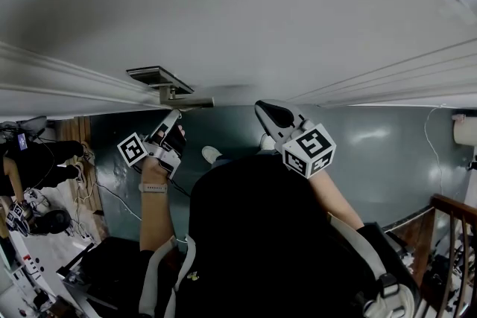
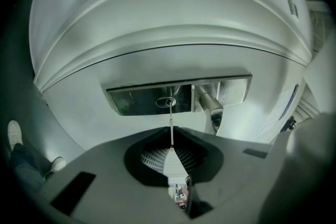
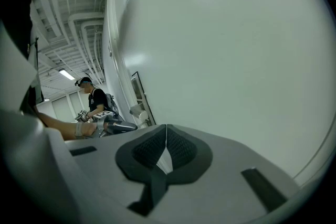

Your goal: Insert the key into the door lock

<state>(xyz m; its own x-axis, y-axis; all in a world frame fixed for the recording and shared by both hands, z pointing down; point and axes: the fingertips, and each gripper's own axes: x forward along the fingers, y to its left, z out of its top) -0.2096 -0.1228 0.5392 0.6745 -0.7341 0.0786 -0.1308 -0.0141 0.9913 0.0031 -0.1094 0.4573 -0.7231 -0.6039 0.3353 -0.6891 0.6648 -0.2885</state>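
Key (image 2: 170, 122) at keyhole (image 2: 165, 102), lever handle (image 2: 211, 106) beside

Left tongs (image 2: 171, 132), right tongs (image 3: 166, 131) closed

Head view: glossy grey-green floor (image 1: 387, 153) across middle, glare patches on it; wooden railing (image 1: 450, 214) at 4 o'clock; thin cable (image 1: 426, 132) at 3 o'clock; person in black (image 1: 33, 160) at 9 o'clock; cluttered white desk (image 1: 41, 257) at 8 o'clock

Right gripper view: ceiling pipes (image 3: 79, 34) at 10 o'clock; strip light (image 3: 66, 74) at 9 o'clock, lit; bystander (image 3: 94, 99) below it
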